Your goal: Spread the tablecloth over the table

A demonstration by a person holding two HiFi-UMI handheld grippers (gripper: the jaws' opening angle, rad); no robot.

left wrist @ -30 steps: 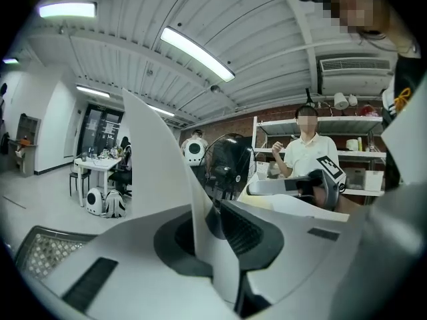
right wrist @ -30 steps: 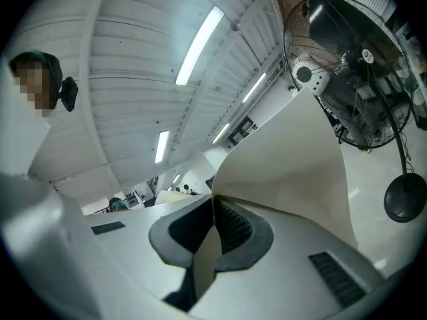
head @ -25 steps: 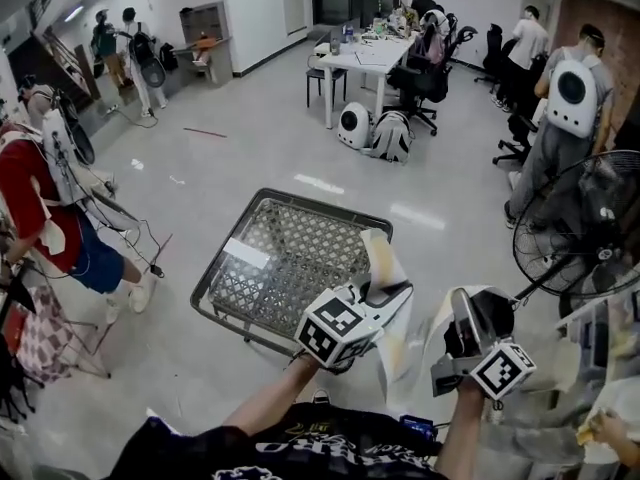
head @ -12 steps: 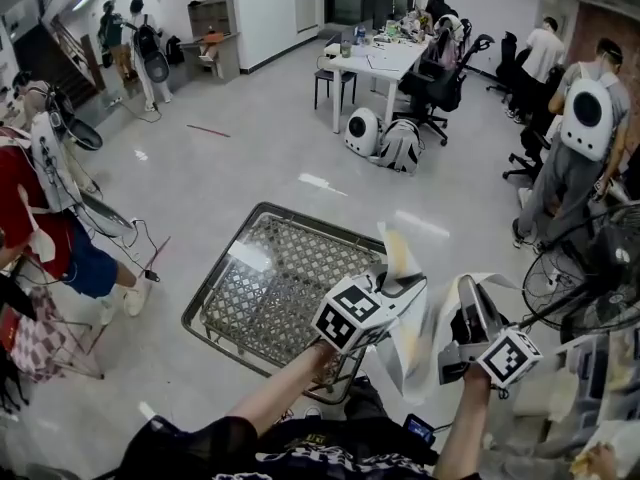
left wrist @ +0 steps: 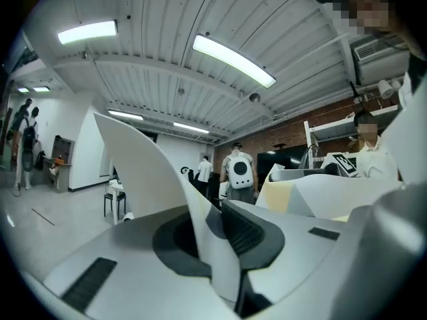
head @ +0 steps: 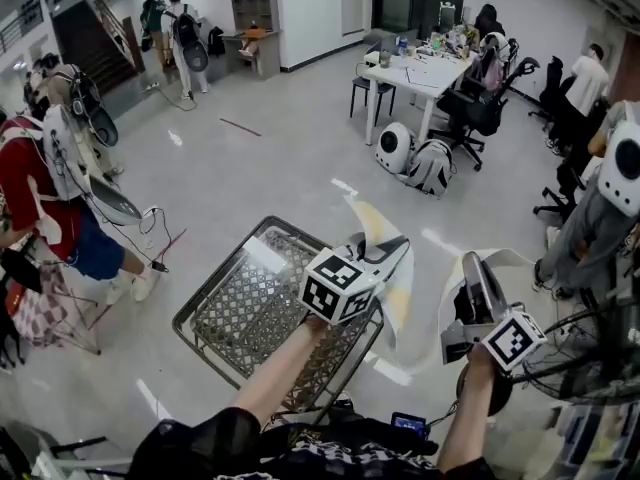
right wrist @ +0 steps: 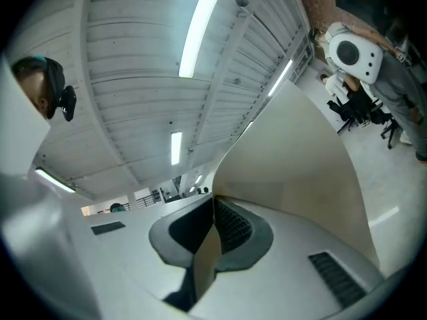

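A cream tablecloth point(head: 396, 303) hangs in loose folds between my two grippers, just right of a square metal mesh table point(head: 240, 313). My left gripper point(head: 392, 251) is over the table's right corner. Its jaws are opening, but the pads still pinch a cloth edge that flaps up above them. In the left gripper view the tablecloth point(left wrist: 143, 165) runs down between the jaws of the left gripper point(left wrist: 215, 227). My right gripper point(head: 468, 265) is off the table's right side, shut on another cloth edge. The right gripper view shows the right gripper point(right wrist: 212, 231) clamping the tablecloth point(right wrist: 300, 172).
A person in red point(head: 30, 183) stands close at the left beside cables and gear. A floor fan point(head: 590, 368) is near on the right. A white desk point(head: 420, 73) with office chairs and backpacks point(head: 430, 168) stands at the back, with several people around.
Both grippers have travelled with the cloth as the view swung round. The table now lies more to their lower left. The cloth end above the left gripper has flipped higher.
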